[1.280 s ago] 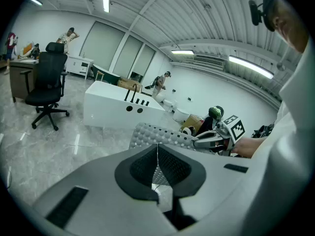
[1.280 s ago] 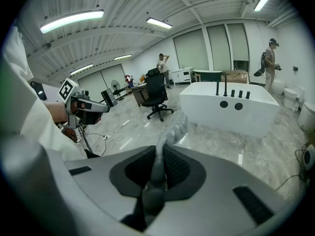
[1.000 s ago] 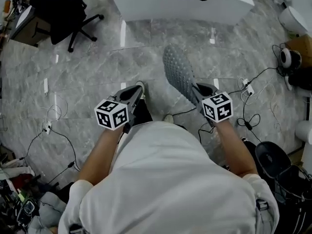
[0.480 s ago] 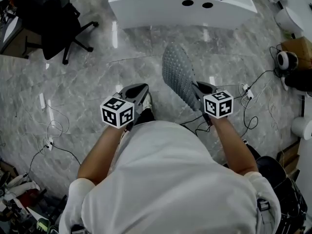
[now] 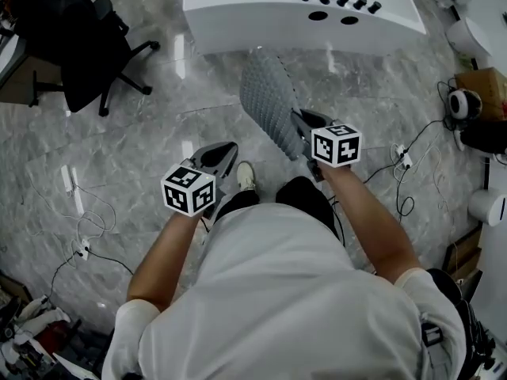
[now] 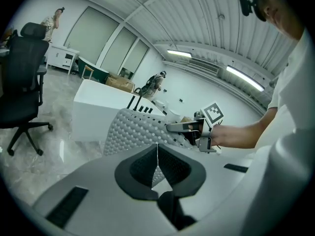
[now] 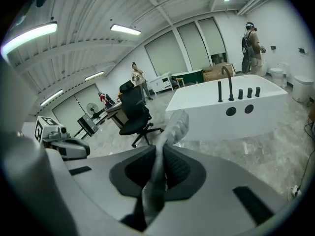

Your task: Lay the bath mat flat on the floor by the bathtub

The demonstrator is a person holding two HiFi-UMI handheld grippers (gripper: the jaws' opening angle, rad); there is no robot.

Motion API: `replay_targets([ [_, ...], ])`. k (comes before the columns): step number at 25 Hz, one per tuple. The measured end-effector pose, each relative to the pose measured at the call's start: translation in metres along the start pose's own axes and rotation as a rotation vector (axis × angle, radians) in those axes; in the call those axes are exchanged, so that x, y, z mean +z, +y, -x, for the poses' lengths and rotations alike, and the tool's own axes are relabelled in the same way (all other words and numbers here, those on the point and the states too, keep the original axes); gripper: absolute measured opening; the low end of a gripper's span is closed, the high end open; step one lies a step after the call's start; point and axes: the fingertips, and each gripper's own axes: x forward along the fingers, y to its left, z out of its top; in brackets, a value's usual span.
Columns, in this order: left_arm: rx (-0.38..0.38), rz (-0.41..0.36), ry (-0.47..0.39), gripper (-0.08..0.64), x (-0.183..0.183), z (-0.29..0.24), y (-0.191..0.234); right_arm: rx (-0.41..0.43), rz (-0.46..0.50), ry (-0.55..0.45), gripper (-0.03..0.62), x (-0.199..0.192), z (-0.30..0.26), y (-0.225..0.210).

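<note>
A grey, bumpy bath mat [image 5: 268, 101] hangs folded in the air over the marble floor, just in front of the white bathtub [image 5: 238, 18]. My right gripper [image 5: 299, 130] is shut on the mat's near end; in the right gripper view the mat [image 7: 172, 129] is pinched between the jaws of that gripper [image 7: 160, 154] and sticks out ahead. My left gripper [image 5: 222, 153] is lower left of the mat, apart from it. In the left gripper view its own tips [image 6: 157, 149] meet with nothing between them, and the mat [image 6: 135, 132] and right gripper [image 6: 189, 128] lie beyond.
A black office chair [image 5: 75, 46] stands on the floor at the left. Cables [image 5: 83, 212] trail at the left, and a power strip with cords [image 5: 404, 161] lies at the right. Boxes and gear [image 5: 479, 93] sit at the right edge. The person's shoe [image 5: 246, 176] is between the grippers.
The person has stepped closer to the bathtub. The right gripper has carried the mat forward and to the left, toward the tub. The left gripper stays shut and empty.
</note>
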Motion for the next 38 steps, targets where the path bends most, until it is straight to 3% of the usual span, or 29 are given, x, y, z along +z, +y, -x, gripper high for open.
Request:
replay_targets([
  [5,0.02,0.043,0.006,0.021,0.011,-0.008,0.021,0.043,-0.017,-0.023,0.054,0.044,-0.067,0.005],
  [10,0.036,0.035,0.04,0.021,0.018,-0.035,0.038,0.07,-0.032,-0.048,0.054,0.076,-0.132,-0.014],
  [18,0.066,0.093,0.111,0.021,0.016,-0.117,0.051,0.086,-0.009,-0.023,0.054,0.092,-0.226,-0.1],
  [22,0.043,0.097,0.132,0.021,0.022,-0.19,0.049,0.09,-0.065,-0.031,0.054,0.09,-0.266,-0.179],
  [26,0.011,0.14,0.134,0.021,0.018,-0.273,0.042,0.049,-0.099,-0.021,0.052,0.06,-0.289,-0.284],
  [30,-0.046,0.096,0.19,0.021,0.008,-0.359,0.034,-0.051,-0.078,-0.009,0.052,0.033,-0.292,-0.403],
  [38,-0.143,0.018,0.311,0.021,0.0,-0.486,0.017,-0.256,-0.106,0.008,0.052,-0.006,-0.237,-0.618],
])
